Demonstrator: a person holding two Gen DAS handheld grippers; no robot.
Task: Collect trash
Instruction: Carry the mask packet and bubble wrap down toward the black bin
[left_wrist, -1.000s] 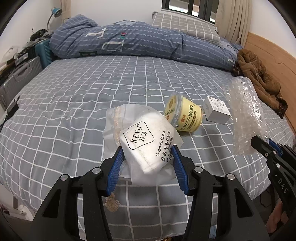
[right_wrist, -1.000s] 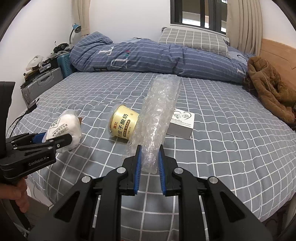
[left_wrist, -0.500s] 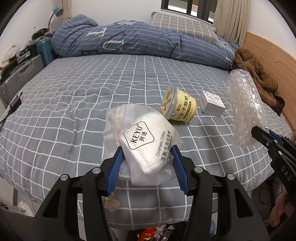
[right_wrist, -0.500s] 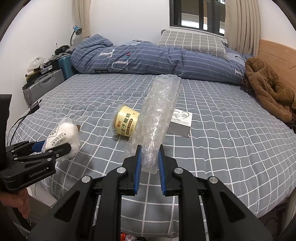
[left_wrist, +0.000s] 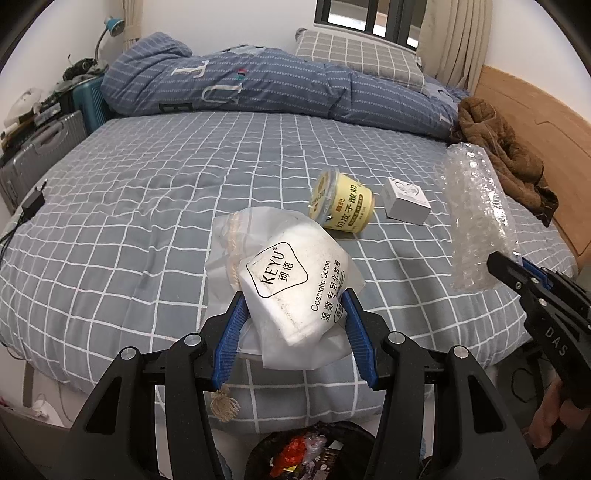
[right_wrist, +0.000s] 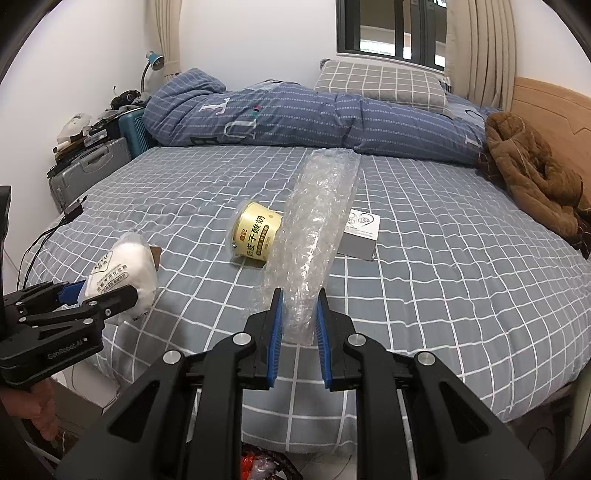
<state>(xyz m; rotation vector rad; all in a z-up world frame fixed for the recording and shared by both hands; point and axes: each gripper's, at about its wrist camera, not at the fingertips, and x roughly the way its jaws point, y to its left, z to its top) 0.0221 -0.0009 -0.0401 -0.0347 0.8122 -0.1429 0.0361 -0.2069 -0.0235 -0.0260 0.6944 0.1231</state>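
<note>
Left gripper (left_wrist: 293, 308) is clamping the white cosmetic cotton bag (left_wrist: 284, 280). The bag is sitting between both blue pads, its lower part pinched and its printed face sticking up and forward past the jaw tips, clear of the bed (left_wrist: 147, 206). A frayed tassel (left_wrist: 224, 405) is hanging below the left pad.

Below both grippers, at the foot of the bed, a dark trash bin (left_wrist: 314, 452) with red and clear scraps inside is showing at the bottom edge of the left wrist view.

On the grey checked bedspread, a yellow yogurt cup (left_wrist: 341, 207) is lying on its side, mouth facing left, with a small white box (left_wrist: 406, 201) just beside it on the right. Neither is touching a gripper.

Right gripper (right_wrist: 298, 308) is gripping the clear bubble wrap (right_wrist: 317, 229). The jaws are nearly closed on its bottom end, and the strip is standing up and leaning away from the tips, above the cup and box.

A brown jacket (right_wrist: 532, 173) is lying at the far right by the headboard.
</note>
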